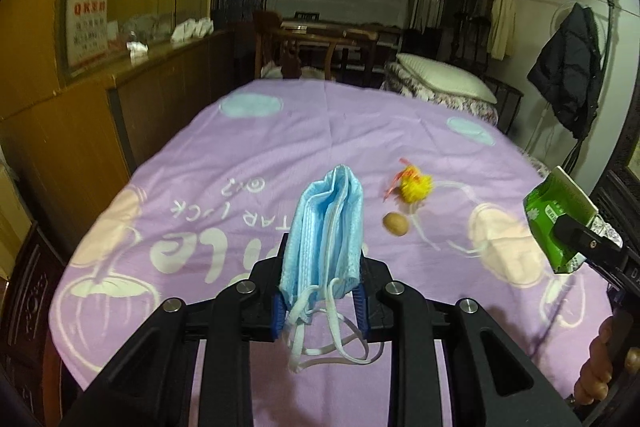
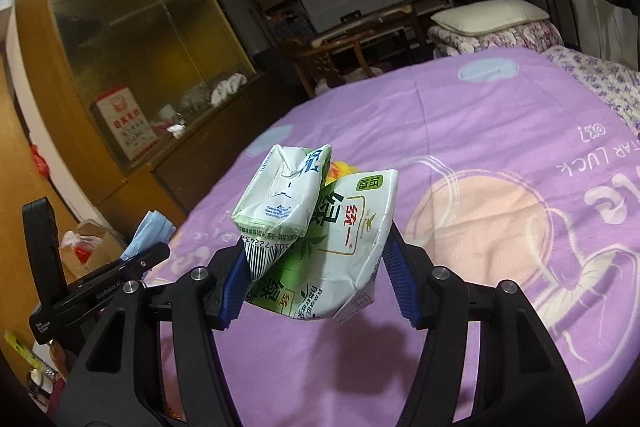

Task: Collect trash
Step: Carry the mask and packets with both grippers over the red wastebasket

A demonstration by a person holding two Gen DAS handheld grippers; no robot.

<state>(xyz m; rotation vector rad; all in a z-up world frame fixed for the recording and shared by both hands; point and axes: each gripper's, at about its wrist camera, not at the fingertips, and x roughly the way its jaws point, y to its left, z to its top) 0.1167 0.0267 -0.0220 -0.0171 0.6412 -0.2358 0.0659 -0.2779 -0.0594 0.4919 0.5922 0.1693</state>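
Our left claw (image 1: 320, 291) is clamped on the blue mask (image 1: 326, 227), our right claw (image 2: 316, 283) on the crushed green carton (image 2: 320, 227). We should keep both squeezes firm; loose straps dangle below the left claw's fingers.

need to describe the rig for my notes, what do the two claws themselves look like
Both match: the left claw and right claw have matte black angular linkage arms with triangular cutouts, round silver pivot bolts, and blue ribbed pads lining the fingers. Seen from the right wrist camera, the left one's black body carries small white "GenRobot.AI" lettering. No cables show. A bare hand grips the right handle; no sleeve is visible.
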